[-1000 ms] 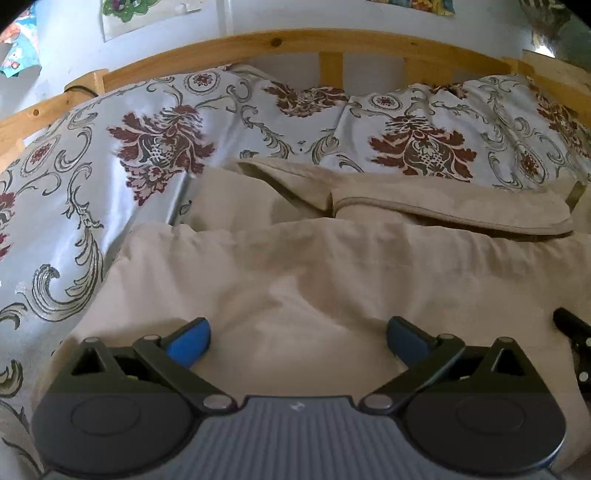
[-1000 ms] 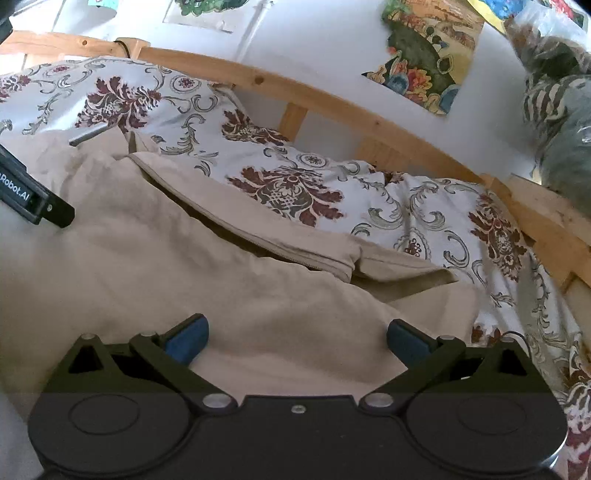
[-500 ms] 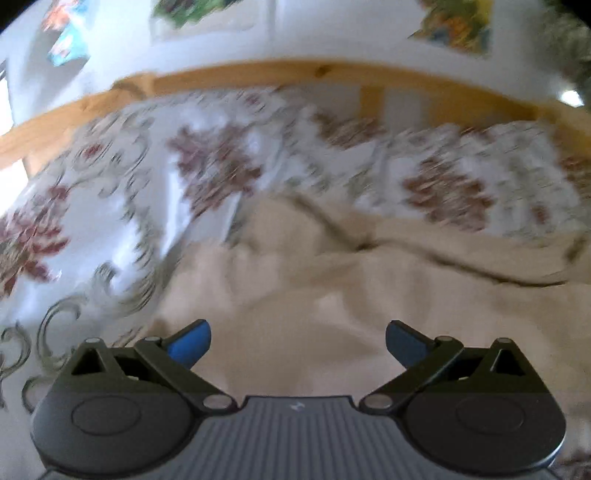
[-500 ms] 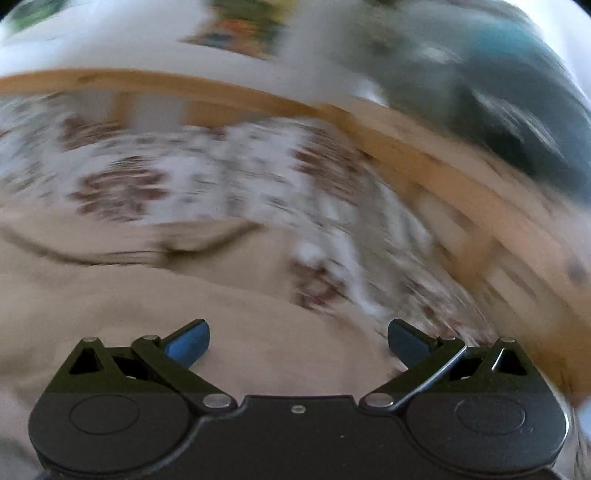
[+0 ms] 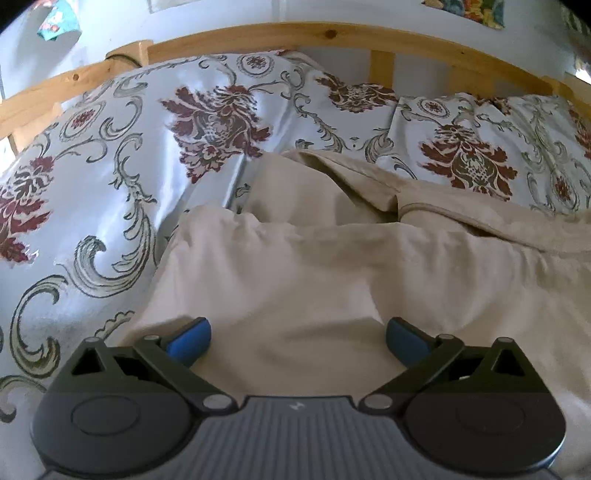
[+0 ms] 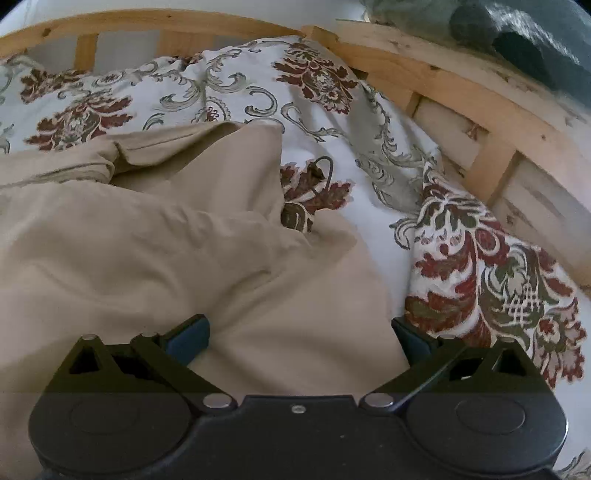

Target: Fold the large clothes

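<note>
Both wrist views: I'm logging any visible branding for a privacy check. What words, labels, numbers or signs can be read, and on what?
No readable text in either view.
Left gripper: a small pale mark on its grey ribbed body, too small to read.
Wall pictures: coloured patterns only, no legible words.
Beige garment: no label visible.

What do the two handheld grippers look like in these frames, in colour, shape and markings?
Both look alike: the left gripper and right gripper have black linkage arms with silver pivot pins, round black side housings and blue finger pads. The left body is ribbed grey with a small white logo; the right is plain black.
</note>
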{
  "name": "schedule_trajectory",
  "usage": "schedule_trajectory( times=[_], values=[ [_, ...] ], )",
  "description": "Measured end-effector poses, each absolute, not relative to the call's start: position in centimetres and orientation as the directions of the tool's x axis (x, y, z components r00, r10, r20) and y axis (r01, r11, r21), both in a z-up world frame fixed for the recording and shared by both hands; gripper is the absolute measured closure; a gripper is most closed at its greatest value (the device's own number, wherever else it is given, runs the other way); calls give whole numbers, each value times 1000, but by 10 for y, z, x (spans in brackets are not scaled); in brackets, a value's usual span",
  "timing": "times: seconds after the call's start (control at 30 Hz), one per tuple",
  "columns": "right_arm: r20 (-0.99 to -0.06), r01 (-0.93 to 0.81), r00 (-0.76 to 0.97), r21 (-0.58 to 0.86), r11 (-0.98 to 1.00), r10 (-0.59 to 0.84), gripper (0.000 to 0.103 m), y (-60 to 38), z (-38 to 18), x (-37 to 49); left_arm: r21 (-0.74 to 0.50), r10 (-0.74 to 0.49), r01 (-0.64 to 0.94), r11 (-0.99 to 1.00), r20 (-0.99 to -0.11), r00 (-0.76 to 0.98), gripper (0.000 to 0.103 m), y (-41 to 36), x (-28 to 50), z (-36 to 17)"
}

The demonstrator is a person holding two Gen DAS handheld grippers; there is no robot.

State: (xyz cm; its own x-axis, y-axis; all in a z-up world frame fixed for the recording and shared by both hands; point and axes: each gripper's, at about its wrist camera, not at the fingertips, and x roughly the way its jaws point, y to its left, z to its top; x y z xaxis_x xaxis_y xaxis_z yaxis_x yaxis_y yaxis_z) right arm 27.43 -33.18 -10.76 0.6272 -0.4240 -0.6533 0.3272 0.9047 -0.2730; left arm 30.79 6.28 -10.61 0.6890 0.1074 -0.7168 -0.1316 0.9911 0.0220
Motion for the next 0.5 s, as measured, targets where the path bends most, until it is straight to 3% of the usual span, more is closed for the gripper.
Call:
schedule_trajectory(
  times=[0.23,0.4,0.5],
  values=[
    [-669,350,631,-206,914,-393,1,-333,-79,266,-97,88,-242,965,-751,654,0,80,278,-67],
    [-525,319,758,-221,922,-388,1,-311,-53,247,-192,47,-314,930,-784,619,0,84,233,-55],
    [-439,211,852,-208,955,-284,1,-292,-45,245,-184,58,-312,932,-774,631,0,79,212,-66]
  ],
)
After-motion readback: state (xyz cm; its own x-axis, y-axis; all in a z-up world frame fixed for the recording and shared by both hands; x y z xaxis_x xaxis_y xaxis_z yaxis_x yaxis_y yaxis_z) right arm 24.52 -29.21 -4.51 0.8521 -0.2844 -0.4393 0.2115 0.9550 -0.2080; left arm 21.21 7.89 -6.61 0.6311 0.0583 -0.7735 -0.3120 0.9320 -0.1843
